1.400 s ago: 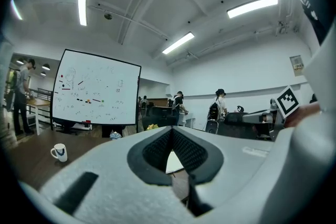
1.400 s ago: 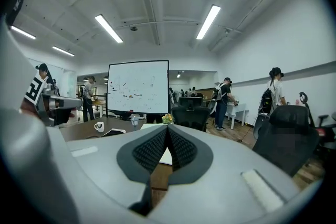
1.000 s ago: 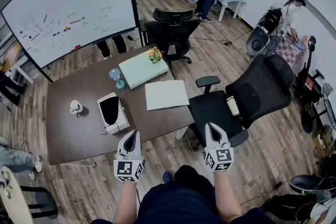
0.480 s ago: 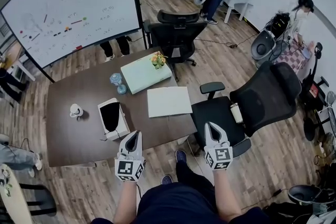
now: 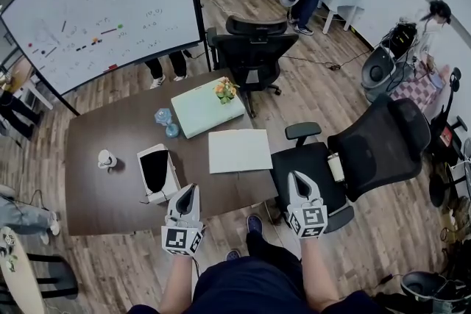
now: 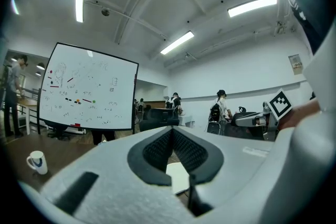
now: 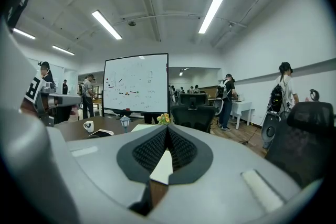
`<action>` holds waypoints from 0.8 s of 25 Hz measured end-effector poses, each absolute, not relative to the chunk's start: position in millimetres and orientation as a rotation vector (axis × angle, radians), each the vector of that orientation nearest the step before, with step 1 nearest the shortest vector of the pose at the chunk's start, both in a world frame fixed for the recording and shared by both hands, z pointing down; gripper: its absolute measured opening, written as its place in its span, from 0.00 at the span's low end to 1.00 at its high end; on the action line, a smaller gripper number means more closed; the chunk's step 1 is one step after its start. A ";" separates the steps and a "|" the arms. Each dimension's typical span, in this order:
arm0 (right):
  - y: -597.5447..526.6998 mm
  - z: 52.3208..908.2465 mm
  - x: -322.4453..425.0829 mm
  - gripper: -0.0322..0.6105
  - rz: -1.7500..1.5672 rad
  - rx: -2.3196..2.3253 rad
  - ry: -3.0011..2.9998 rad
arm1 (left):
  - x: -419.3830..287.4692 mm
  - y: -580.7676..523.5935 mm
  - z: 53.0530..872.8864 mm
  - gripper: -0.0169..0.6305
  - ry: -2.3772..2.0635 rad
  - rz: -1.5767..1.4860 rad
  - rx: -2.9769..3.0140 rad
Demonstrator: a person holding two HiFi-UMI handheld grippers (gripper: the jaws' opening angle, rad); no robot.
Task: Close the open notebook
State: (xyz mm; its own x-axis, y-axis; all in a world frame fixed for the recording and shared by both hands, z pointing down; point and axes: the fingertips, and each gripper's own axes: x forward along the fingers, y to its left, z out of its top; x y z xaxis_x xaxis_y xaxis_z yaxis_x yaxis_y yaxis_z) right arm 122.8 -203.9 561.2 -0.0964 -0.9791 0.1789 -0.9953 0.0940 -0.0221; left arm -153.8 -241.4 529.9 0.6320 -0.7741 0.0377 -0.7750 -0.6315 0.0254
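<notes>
One white box (image 5: 172,170) near the notebook (image 5: 239,151), something black inside.

Pale grey moulded left gripper (image 5: 189,190) and right gripper (image 5: 296,179), black ribbed pads (image 7: 149,150), a black-and-white square-marker cube (image 5: 182,239) on each, dark navy top (image 5: 250,287), dark shoes (image 5: 254,222) just beyond that top

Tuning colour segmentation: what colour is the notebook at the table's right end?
Plain white: the notebook stands out against the dark brown table. The head view shows it best.

Whiteboard (image 5: 103,4) writing illegible, notebook (image 7: 161,166) mostly behind right tongs
</notes>
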 end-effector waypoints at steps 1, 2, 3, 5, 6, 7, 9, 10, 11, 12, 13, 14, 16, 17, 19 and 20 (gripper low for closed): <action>-207.6 563.0 123.8 0.06 0.212 2.024 -2.235 | -153.2 -243.7 529.9 0.02 -1.331 0.034 2.804; -211.6 564.6 124.3 0.06 0.215 2.018 -2.238 | -152.4 -246.2 530.6 0.02 -1.330 0.037 2.807; -215.9 565.8 124.7 0.06 0.216 2.011 -2.242 | -151.4 -249.0 531.6 0.02 -1.328 0.043 2.809; -225.2 566.7 125.7 0.06 0.212 1.998 -2.254 | -150.5 -255.7 533.3 0.02 -1.336 0.044 2.807; -229.9 566.9 126.6 0.06 0.210 1.995 -2.258 | -150.5 -258.9 533.6 0.02 -1.345 0.041 2.802; -234.4 567.1 128.0 0.06 0.209 1.992 -2.262 | -150.0 -261.7 533.5 0.02 -1.352 0.039 2.799; -242.8 568.3 132.0 0.06 0.210 1.986 -2.265 | -147.1 -266.0 532.5 0.02 -1.359 0.043 2.799; -247.0 569.5 134.1 0.06 0.213 1.982 -2.266 | -145.4 -267.9 532.2 0.02 -1.360 0.047 2.799; -251.2 571.2 136.3 0.06 0.216 1.978 -2.266 | -143.9 -270.1 532.6 0.02 -1.361 0.049 2.796; -255.6 573.1 138.5 0.06 0.219 1.974 -2.266 | -142.7 -272.5 533.5 0.02 -1.361 0.050 2.792; -260.1 575.5 140.4 0.06 0.224 1.970 -2.265 | -141.5 -275.2 534.8 0.02 -1.359 0.054 2.787; -264.3 578.3 141.9 0.06 0.229 1.966 -2.265 | -140.5 -277.9 536.3 0.02 -1.356 0.061 2.784; -271.2 585.9 144.0 0.06 0.245 1.956 -2.262 | -139.5 -282.5 538.9 0.02 -1.353 0.077 2.779; -274.2 590.4 145.0 0.06 0.252 1.949 -2.261 | -139.4 -284.4 539.7 0.02 -1.355 0.081 2.777; -280.7 599.9 147.4 0.06 0.267 1.935 -2.258 | -138.8 -287.9 540.3 0.02 -1.364 0.082 2.771; -284.0 604.9 148.7 0.06 0.276 1.927 -2.257 | -138.0 -289.3 540.4 0.02 -1.366 0.082 2.769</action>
